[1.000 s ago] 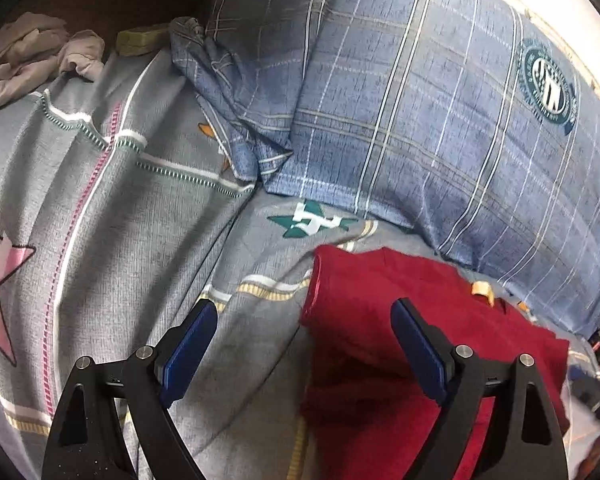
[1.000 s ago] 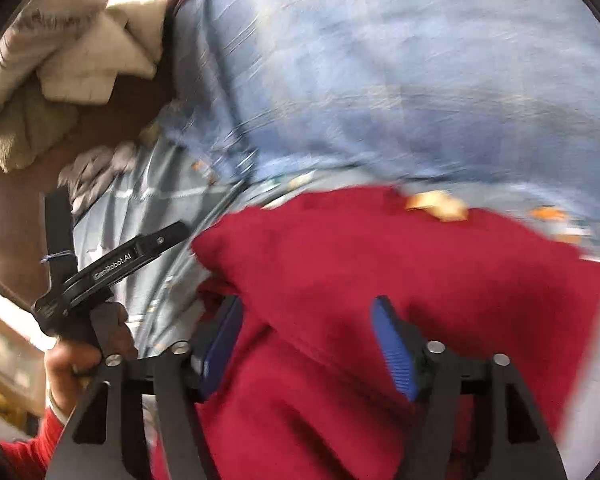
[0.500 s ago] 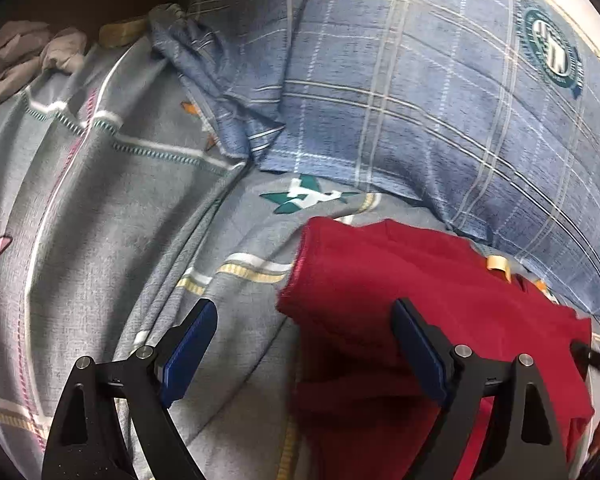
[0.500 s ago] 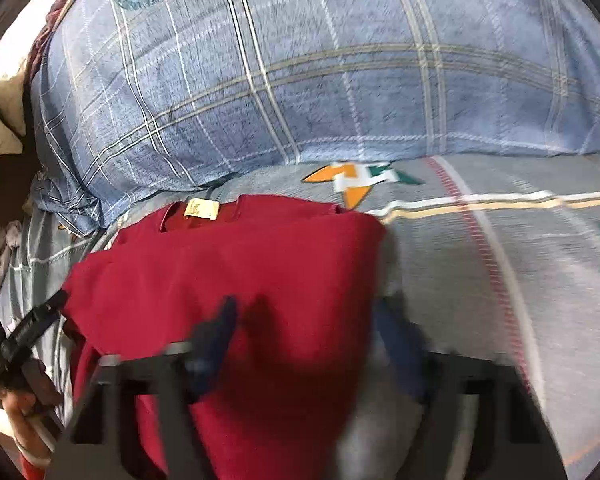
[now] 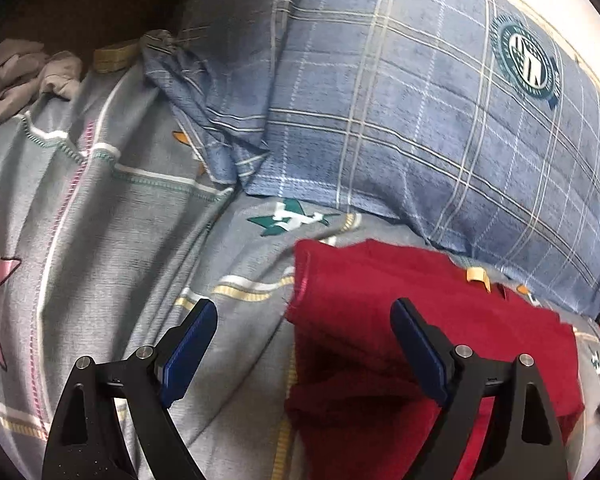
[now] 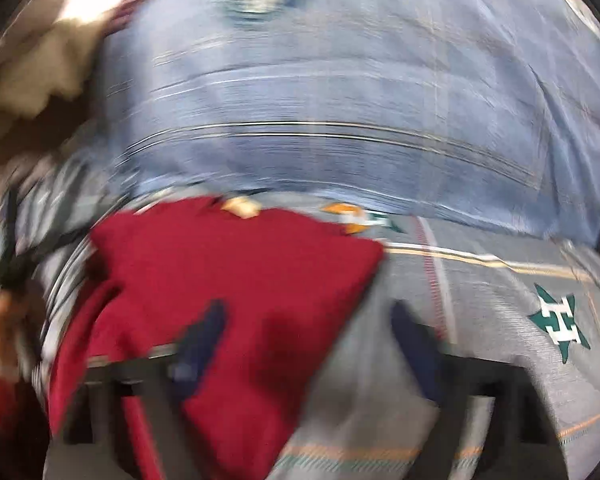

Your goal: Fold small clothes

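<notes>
A dark red garment [image 5: 420,344] lies folded on the grey patterned bedsheet [image 5: 112,240], collar tag toward the pillow. My left gripper [image 5: 304,344] is open and empty, its jaws straddling the garment's left edge just above it. In the right wrist view the picture is blurred; the red garment [image 6: 236,280] lies left of centre. My right gripper [image 6: 312,340] is open and empty over the garment's right edge. The left gripper also shows in the right wrist view [image 6: 12,256], at the far left.
A large blue plaid pillow [image 5: 400,112] lies right behind the garment. Crumpled pale clothes [image 5: 24,76] sit at the far left edge of the bed. The bedsheet stretches left of the garment.
The right wrist view swung back left and blurred, so the garment now sits lower left. The left gripper drifted slightly; both grippers stay open.
</notes>
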The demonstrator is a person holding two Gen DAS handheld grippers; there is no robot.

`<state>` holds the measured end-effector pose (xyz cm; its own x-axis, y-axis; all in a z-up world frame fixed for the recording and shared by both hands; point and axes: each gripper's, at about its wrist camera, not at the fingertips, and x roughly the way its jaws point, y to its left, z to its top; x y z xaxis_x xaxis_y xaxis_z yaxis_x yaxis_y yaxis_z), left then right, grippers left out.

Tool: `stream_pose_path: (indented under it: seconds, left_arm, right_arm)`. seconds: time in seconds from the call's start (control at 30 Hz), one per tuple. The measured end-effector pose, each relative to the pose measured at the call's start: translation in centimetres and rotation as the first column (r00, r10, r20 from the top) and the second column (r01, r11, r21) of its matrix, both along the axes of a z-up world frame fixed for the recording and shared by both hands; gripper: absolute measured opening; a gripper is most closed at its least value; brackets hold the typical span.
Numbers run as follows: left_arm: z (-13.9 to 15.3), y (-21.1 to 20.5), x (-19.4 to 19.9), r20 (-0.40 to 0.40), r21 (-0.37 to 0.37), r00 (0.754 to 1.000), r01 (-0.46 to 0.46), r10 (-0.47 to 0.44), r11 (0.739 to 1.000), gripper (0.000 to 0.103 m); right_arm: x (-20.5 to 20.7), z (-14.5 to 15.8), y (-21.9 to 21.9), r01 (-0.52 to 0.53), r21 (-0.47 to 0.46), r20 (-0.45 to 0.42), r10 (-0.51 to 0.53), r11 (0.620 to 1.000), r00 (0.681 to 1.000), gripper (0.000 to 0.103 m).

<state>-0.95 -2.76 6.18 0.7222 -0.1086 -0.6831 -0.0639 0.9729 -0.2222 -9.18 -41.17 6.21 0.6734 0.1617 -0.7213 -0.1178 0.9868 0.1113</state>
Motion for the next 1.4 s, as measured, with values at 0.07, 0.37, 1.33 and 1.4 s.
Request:
stream_pose_path:
  seconds: [0.07,0.37,1.33,1.4]
  left_arm:
    - [0.0,0.3,-0.2,0.000,-0.003,1.000,-0.014,0.014,1.000,0.089]
    - [-0.7,0.3,0.0,-0.039,-0.027,0.999,-0.020,0.019,0.999,0.089]
    - [-3.7,-3.0,2.0,-0.147,0.094,0.989,0.040,-0.026,0.995,0.090]
    - [-3.6,-3.1,1.9,-0.146,0.096,0.989,0.041,-0.027,0.995,0.090]
  right_arm:
    - [-1.0,-0.7,2.2,-0.046,-0.068,-0.031,0.044,0.997,0.999,0.089]
    - [3.0,-4.1,-0.5,0.243,-0.080,-0.100,-0.251,0.967,0.963,0.033]
    - [6.4,-6.2,-3.4,0.347,-0.017,-0.201,-0.343,0.938,0.918,0.066]
    - [5.6,-5.6,-3.9,0.371,-0.002,-0.210,-0.363,0.929,0.908,0.066]
